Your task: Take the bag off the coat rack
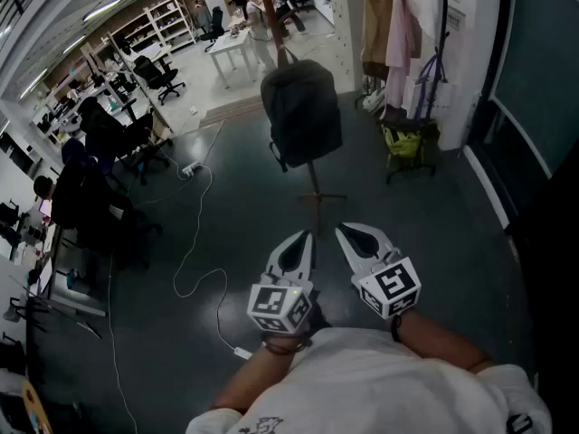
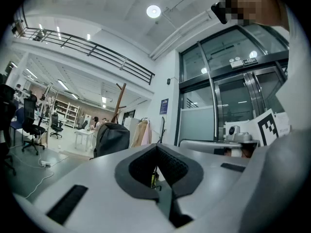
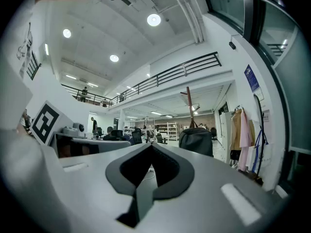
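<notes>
A dark backpack (image 1: 301, 111) hangs on a wooden coat rack (image 1: 269, 12) that stands on the grey floor ahead of me. My left gripper (image 1: 306, 235) and right gripper (image 1: 342, 231) are side by side below it, well short of the bag and pointing at it. Both are shut with nothing between the jaws. From the left gripper (image 2: 156, 145) the backpack (image 2: 112, 137) and rack pole (image 2: 119, 101) show left of centre. In the right gripper view the gripper (image 3: 151, 144) points toward the backpack (image 3: 196, 141), which hangs right of centre under the pole (image 3: 189, 106).
Garments (image 1: 398, 25) hang at the right wall above a yellow-green bag on a stand (image 1: 403, 141). A white cable (image 1: 194, 242) snakes over the floor at the left. Office chairs (image 1: 154, 75), desks and a white table (image 1: 231, 52) lie beyond. Glass doors (image 1: 534, 89) line the right.
</notes>
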`<state>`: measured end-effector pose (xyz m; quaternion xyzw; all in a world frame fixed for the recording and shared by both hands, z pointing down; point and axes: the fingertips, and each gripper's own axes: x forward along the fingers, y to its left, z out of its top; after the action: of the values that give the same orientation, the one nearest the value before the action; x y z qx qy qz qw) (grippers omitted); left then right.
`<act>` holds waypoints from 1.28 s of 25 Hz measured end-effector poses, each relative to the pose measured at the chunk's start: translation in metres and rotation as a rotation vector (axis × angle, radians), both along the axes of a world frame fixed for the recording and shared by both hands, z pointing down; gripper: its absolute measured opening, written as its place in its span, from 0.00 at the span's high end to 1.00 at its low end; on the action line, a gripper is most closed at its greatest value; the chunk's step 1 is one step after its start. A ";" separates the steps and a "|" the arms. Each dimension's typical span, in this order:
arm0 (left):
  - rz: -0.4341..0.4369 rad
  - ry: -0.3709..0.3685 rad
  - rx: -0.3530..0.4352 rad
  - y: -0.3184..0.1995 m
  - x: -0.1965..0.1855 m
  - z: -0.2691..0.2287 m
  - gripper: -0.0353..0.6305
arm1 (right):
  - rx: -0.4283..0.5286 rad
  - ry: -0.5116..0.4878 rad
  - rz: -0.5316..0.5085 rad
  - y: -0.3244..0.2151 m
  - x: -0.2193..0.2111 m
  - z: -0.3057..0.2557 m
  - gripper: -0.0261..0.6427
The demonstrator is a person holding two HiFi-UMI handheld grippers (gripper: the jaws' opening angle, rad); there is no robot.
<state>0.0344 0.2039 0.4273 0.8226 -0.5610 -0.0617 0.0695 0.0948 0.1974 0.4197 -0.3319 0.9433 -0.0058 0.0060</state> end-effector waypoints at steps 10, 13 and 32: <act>0.003 -0.007 0.001 -0.018 -0.007 0.001 0.95 | -0.014 0.002 -0.004 -0.018 -0.010 0.007 0.96; 0.005 -0.001 -0.005 -0.031 -0.011 0.003 0.95 | -0.022 0.004 -0.005 -0.030 -0.014 0.009 0.96; 0.122 0.010 -0.036 -0.165 -0.085 -0.003 0.95 | -0.052 -0.025 0.015 -0.159 -0.106 -0.006 0.96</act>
<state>-0.0508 0.0387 0.4244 0.8535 -0.5107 -0.0512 0.0907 -0.0115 0.0382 0.4140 -0.3388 0.9402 -0.0344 0.0093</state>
